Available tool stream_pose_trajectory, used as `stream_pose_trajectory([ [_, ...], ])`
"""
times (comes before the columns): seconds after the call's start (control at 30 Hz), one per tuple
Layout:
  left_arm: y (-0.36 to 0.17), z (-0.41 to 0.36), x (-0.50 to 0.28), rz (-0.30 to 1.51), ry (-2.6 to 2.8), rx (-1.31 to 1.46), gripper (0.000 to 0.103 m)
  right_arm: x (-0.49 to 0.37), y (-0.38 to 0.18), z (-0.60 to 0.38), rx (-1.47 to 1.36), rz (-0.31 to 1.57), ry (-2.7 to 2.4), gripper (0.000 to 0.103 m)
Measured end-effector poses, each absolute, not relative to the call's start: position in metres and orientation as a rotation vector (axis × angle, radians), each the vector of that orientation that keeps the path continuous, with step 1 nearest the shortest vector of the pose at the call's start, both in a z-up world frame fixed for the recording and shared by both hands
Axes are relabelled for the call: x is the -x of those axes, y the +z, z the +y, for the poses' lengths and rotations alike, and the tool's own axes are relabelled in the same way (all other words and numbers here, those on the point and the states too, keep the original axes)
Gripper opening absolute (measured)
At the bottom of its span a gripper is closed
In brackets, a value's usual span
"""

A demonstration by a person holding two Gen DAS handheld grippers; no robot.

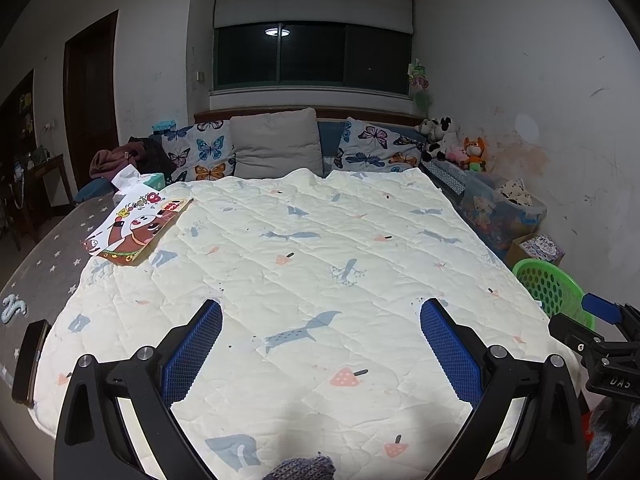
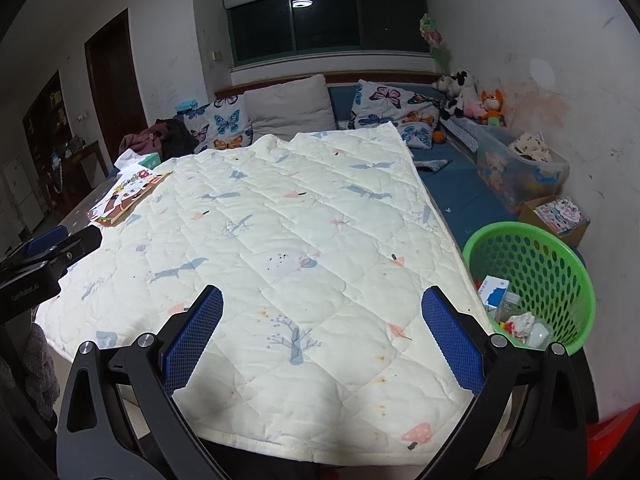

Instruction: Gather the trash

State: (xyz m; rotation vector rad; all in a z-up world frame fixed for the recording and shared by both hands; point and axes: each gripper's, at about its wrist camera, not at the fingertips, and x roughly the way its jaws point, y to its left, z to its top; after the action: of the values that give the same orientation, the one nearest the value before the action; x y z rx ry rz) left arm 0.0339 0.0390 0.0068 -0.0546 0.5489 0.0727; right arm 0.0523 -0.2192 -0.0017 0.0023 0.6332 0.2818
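Note:
A green perforated basket stands at the bed's right side and holds trash: a blue and white carton, crumpled paper and small bits. Its rim also shows in the left wrist view. My left gripper is open and empty over the cream quilt. My right gripper is open and empty over the quilt, with the basket just to its right. A flat cartoon-printed box lies on the quilt's far left corner, and it also shows in the right wrist view.
A tissue box sits behind the printed box. A dark phone lies on the grey blanket at left. Pillows, plush toys, a clear storage bin and a cardboard box line the back and right wall.

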Motion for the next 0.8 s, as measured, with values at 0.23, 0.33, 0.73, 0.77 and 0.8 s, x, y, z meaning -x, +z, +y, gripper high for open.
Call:
stream_pose_trajectory([
  [0.23, 0.0030, 0.0396, -0.0324, 0.555, 0.076, 0.062, 0.096, -0.0526, -0.0024, -0.2192, -0.003, 0.637, 0.285, 0.099],
  [0.33, 0.0030, 0.0400, -0.0326, 0.555, 0.075, 0.063, 0.096, -0.0529, -0.0027, -0.2181, 0.001, 0.638, 0.284, 0.099],
  [0.73, 0.0000, 0.0394, -0.0315, 0.558, 0.076, 0.066, 0.096, -0.0528, -0.0046, -0.2172, -0.004, 0.635, 0.287, 0.099],
  [0.77, -0.0008, 0.0395, -0.0312, 0.557, 0.076, 0.067, 0.096, -0.0526, -0.0042, -0.2176, -0.004, 0.636, 0.287, 0.099],
  [0.8, -0.0008, 0.0394, -0.0316, 0.558, 0.075, 0.066, 0.096, -0.0526, -0.0041, -0.2177, -0.005, 0.634, 0.288, 0.099],
])
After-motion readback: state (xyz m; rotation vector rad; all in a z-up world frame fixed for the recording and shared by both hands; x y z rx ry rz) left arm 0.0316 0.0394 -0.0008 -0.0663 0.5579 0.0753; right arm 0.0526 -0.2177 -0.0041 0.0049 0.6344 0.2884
